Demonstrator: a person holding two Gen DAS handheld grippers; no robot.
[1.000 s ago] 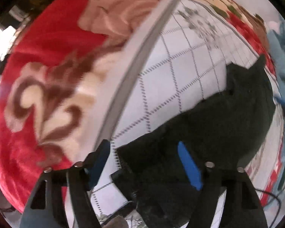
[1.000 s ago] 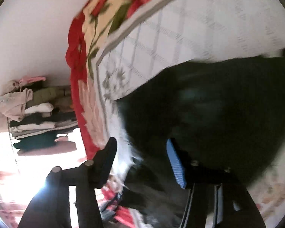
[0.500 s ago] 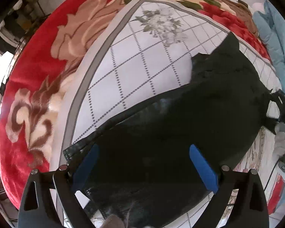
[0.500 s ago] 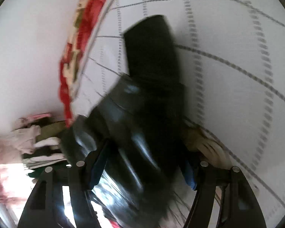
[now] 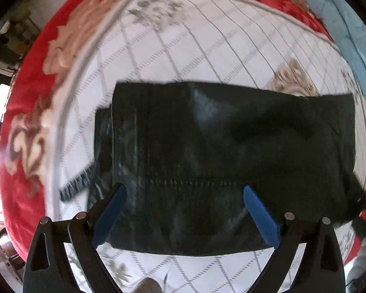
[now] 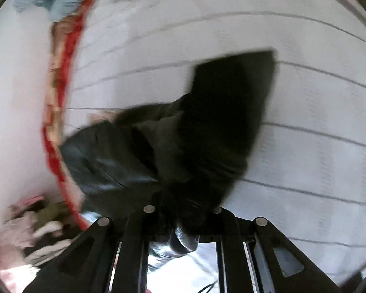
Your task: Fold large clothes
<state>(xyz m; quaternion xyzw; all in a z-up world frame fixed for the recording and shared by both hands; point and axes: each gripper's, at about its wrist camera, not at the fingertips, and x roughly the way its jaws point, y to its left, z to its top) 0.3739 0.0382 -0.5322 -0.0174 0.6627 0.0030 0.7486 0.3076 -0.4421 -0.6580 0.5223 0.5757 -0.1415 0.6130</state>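
Black garment [image 5: 231, 161]: lies flat as a broad rectangle on the white quilted bed cover [image 5: 207, 48], its ribbed hem poking out at the left edge. Red floral blanket [image 5: 26, 97] borders the cover at left and far side; blue cloth [image 5: 349, 24] at far right. Left gripper [image 5: 184, 204]: above the garment's near part, jaws spread wide, nothing gripped. Right gripper [image 6: 183, 210]: jaws closing, a bunched fold of the garment [image 6: 183, 146] pinched between them.
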